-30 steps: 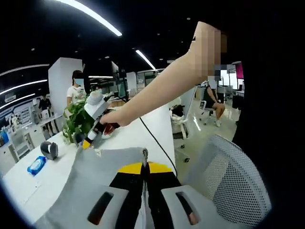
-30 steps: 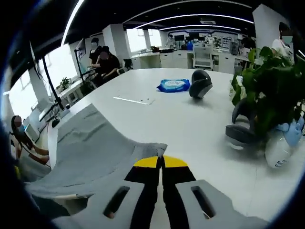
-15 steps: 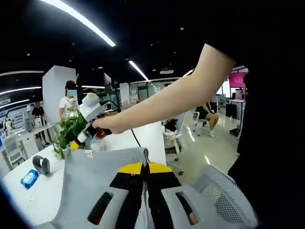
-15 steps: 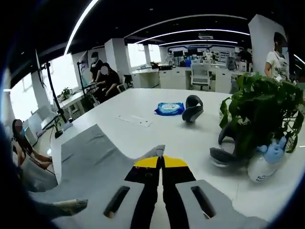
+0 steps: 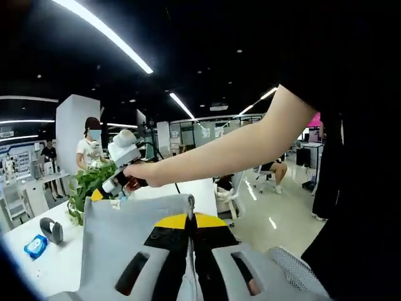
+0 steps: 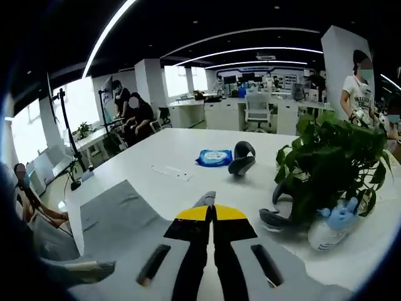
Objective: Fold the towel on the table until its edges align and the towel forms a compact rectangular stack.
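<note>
The grey towel (image 5: 128, 226) hangs stretched between both grippers, lifted above the white table (image 5: 37, 269). My left gripper (image 5: 191, 219) is shut on one upper corner of it. In the left gripper view the right gripper (image 5: 99, 194), held by a person's hand, pinches the other upper corner at the left. In the right gripper view my right gripper (image 6: 212, 212) is shut on a towel corner, and the towel (image 6: 116, 216) falls away to the lower left over the table (image 6: 188, 147).
A potted plant (image 6: 332, 160) stands close on the right, with a small white and blue bottle (image 6: 329, 229) at its foot. A blue wipes pack (image 6: 213, 157), a dark headset (image 6: 242, 158) and a thin white strip (image 6: 170, 170) lie farther out. People sit beyond the table.
Both grippers have risen with the towel corners still held, so more of the towel is off the table. Both views now look higher across the room.
</note>
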The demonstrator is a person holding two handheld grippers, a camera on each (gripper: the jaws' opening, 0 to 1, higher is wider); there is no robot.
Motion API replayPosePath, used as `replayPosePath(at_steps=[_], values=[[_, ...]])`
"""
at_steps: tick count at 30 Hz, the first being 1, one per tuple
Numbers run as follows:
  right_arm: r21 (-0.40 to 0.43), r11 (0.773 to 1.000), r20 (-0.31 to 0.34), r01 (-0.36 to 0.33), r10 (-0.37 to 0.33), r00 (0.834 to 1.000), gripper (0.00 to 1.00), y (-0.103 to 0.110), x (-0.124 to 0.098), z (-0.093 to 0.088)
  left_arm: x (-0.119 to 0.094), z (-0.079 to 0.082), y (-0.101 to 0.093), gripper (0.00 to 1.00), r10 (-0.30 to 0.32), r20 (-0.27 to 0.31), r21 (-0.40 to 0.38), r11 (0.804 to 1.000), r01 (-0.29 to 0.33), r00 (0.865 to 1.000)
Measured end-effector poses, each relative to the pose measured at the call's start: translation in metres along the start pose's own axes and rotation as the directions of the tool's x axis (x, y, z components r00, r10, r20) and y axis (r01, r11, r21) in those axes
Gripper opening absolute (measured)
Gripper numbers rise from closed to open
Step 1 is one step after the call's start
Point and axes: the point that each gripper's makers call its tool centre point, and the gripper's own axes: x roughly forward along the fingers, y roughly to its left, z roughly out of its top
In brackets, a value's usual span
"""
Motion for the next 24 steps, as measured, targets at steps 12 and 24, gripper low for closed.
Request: replayPosePath(at_steps=[12,24], values=[[-0.037,0.999,0.047,0.006,-0.004,0.999,0.0,0.003,-0.009,0.033,0.006,0.026,0.005,0.02,0.006,0.059,0.011,1.0,-0.006,0.998],[-0.053,0.999,0.08,0.012,-0.008,0.997,0.0,-0.008,-0.022,0.059,0.01,0.046,0.005,0.02,0.01,0.113,0.007,1.0,-0.011,0.994]])
